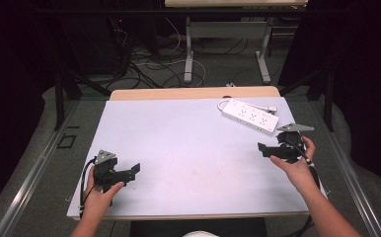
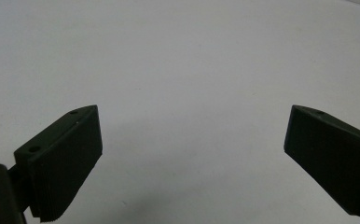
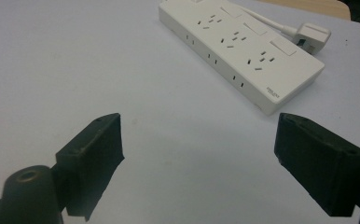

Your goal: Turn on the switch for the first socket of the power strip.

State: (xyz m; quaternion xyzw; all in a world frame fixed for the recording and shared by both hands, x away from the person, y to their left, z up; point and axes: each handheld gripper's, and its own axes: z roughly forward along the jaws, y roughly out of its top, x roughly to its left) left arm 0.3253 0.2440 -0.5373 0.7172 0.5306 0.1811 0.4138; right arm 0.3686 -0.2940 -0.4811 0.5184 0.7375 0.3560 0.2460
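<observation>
A white power strip [image 1: 250, 115] lies flat at the far right of the white table [image 1: 188, 148]; its cord and plug [image 1: 271, 108] curl beside it. My right gripper [image 1: 263, 148], held in a hand at the right, hovers just short of the strip. In the right gripper view the strip [image 3: 241, 49] lies ahead of the two black jaws, which stand wide apart with nothing between them, so my right gripper [image 3: 199, 154] is open. My left gripper [image 1: 134, 170] rests at the near left, away from the strip. Bare table shows between the spread jaws of my left gripper [image 2: 192, 149].
The table's near edge [image 1: 188, 215] runs just behind both hands. Beyond the far edge stand a table frame [image 1: 225, 49] and loose cables [image 1: 149, 69] on the floor. Metal rails [image 1: 30, 173] flank the table on both sides.
</observation>
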